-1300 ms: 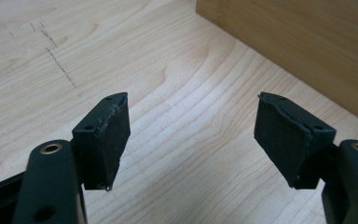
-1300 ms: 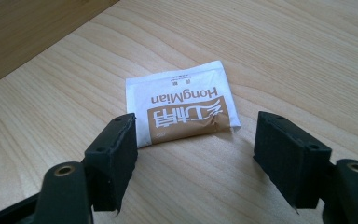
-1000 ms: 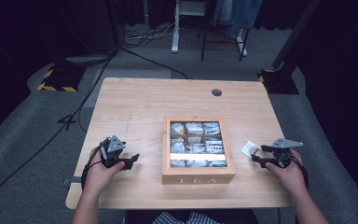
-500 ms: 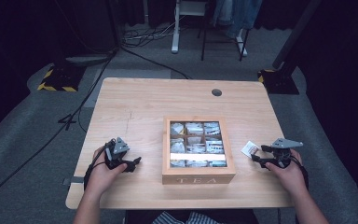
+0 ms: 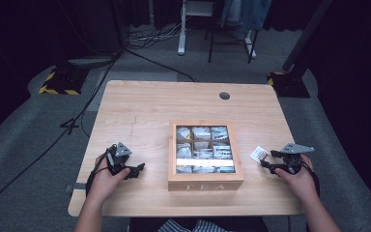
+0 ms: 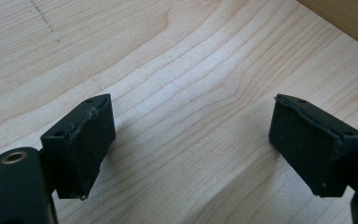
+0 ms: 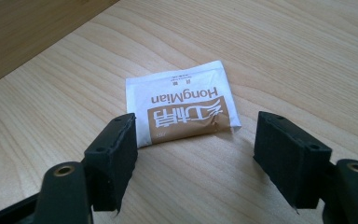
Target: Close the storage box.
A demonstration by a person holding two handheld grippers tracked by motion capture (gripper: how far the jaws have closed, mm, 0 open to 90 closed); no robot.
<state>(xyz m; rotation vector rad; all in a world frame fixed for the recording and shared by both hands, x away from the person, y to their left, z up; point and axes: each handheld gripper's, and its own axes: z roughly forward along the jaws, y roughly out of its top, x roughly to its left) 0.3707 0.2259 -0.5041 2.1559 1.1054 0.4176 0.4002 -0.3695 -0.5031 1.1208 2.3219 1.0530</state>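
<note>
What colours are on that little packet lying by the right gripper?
The packet is white with a brown band bearing white lettering, clearest in the right gripper view.

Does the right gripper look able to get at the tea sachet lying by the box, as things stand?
Probably yes. The right gripper stands open just short of the tea sachet, which lies flat on the bare table, apart from the tea box. Nothing sits between them.
</note>
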